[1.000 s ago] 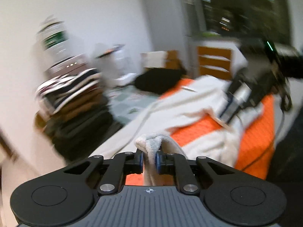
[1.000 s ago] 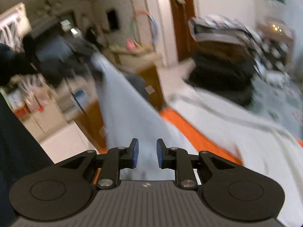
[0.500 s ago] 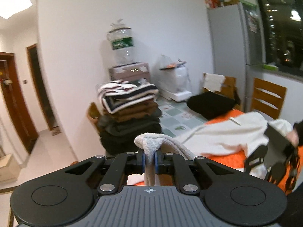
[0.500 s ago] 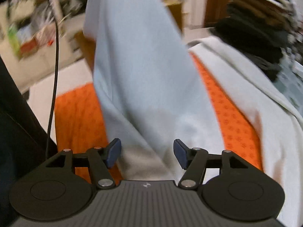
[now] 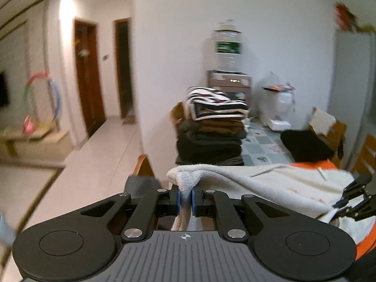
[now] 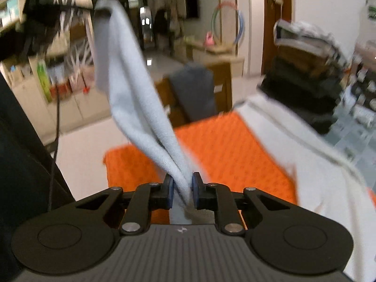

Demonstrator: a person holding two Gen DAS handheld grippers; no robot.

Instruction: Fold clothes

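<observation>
A white fleece garment (image 5: 270, 185) lies partly on an orange mat (image 6: 225, 148) and is lifted at two spots. My left gripper (image 5: 185, 199) is shut on a bunched edge of it, held up above the table's end. My right gripper (image 6: 183, 193) is shut on another part of the garment (image 6: 131, 89), which stretches up and left to the left gripper (image 6: 70, 11) in the right wrist view. The right gripper (image 5: 352, 202) shows at the right edge of the left wrist view, low by the cloth.
A tall stack of folded clothes (image 5: 211, 127) stands at the table's far end, also in the right wrist view (image 6: 305, 70). A black bundle (image 5: 305, 145) lies beyond the mat. Wooden chairs (image 5: 364, 157) stand at the right, a water dispenser (image 5: 229, 70) by the wall.
My left gripper has lifted the garment edge and swung left. My right gripper, open over the cloth half a second ago, has closed on it.
</observation>
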